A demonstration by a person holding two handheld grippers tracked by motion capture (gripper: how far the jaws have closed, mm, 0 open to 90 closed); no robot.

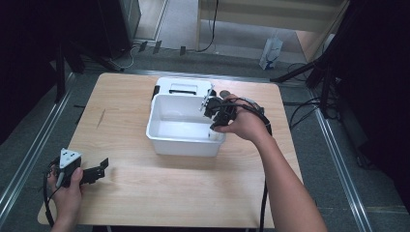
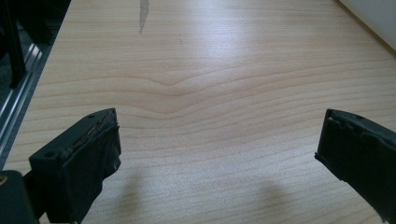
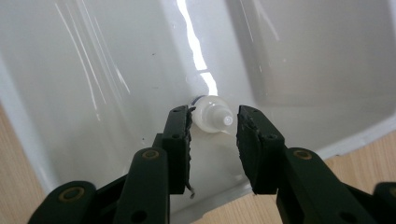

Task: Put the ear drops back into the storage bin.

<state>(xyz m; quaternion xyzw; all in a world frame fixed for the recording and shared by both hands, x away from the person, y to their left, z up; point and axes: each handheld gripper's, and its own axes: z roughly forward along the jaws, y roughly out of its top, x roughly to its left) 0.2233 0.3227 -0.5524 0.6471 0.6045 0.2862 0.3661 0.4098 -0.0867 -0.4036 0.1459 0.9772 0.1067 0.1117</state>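
A white plastic tub (image 1: 186,145) stands in the middle of the wooden table (image 1: 145,193). My right gripper (image 1: 215,121) reaches down into the tub's near right corner. In the right gripper view a small translucent white dropper bottle (image 3: 211,116) lies on the tub floor (image 3: 93,70), nozzle towards me. My right gripper (image 3: 215,112) is open, with one jaw on each side of the bottle; the left one is close against it. My left gripper (image 1: 102,168) rests at the table's near left corner, open (image 2: 219,135) over bare wood.
A white box with a black slot (image 1: 183,87) sits just behind the tub. A dark streak (image 1: 100,117) marks the table's left part. Cables and a white bag (image 1: 270,52) lie on the floor beyond the table.
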